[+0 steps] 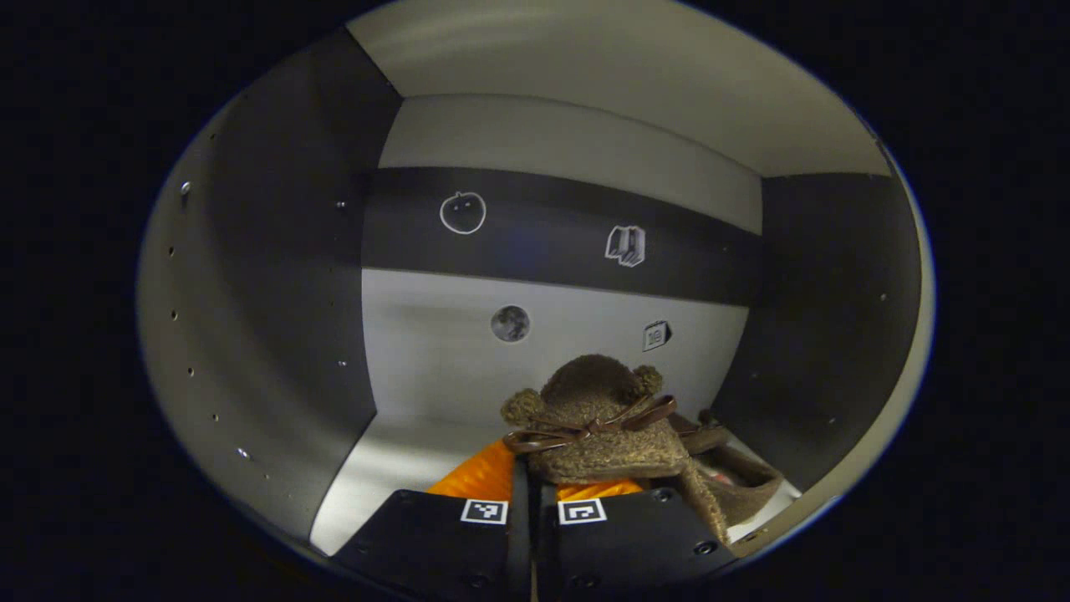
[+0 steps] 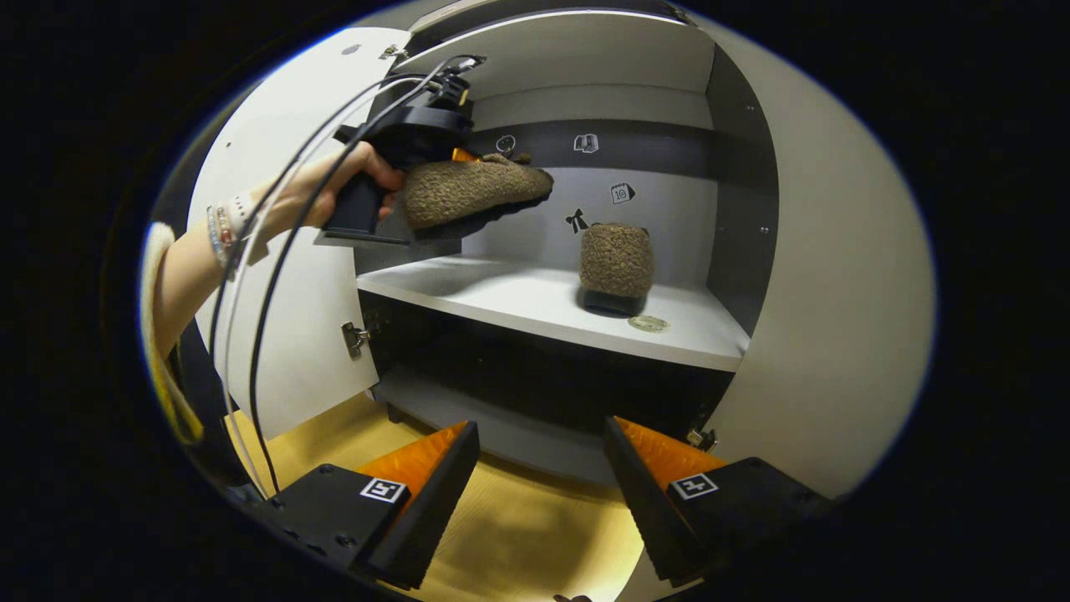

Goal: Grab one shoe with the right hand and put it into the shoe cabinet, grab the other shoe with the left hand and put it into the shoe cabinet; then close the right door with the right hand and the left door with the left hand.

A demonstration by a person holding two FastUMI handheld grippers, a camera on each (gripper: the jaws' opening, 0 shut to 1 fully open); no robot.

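Note:
A fuzzy brown shoe (image 1: 598, 426) with a thin brown bow is clamped in my left gripper (image 1: 535, 493), inside the upper compartment of the shoe cabinet (image 1: 276, 334). From the right gripper view that same shoe (image 2: 472, 191) hangs in the air above the white shelf (image 2: 518, 297), with a hand (image 2: 334, 188) on the left gripper's handle. The second brown shoe (image 2: 617, 263) stands on the shelf at the right, toe toward the back wall. My right gripper (image 2: 543, 468) is open, low in front of the cabinet, with nothing between its fingers.
Both cabinet doors stand open: the left door (image 2: 284, 334) and the right door (image 2: 836, 318). A small round disc (image 2: 649, 323) lies on the shelf before the standing shoe. Below the shelf is a dark lower compartment (image 2: 535, 385). Wooden floor (image 2: 518, 535) lies underneath. Cables (image 2: 259, 334) hang from the left gripper.

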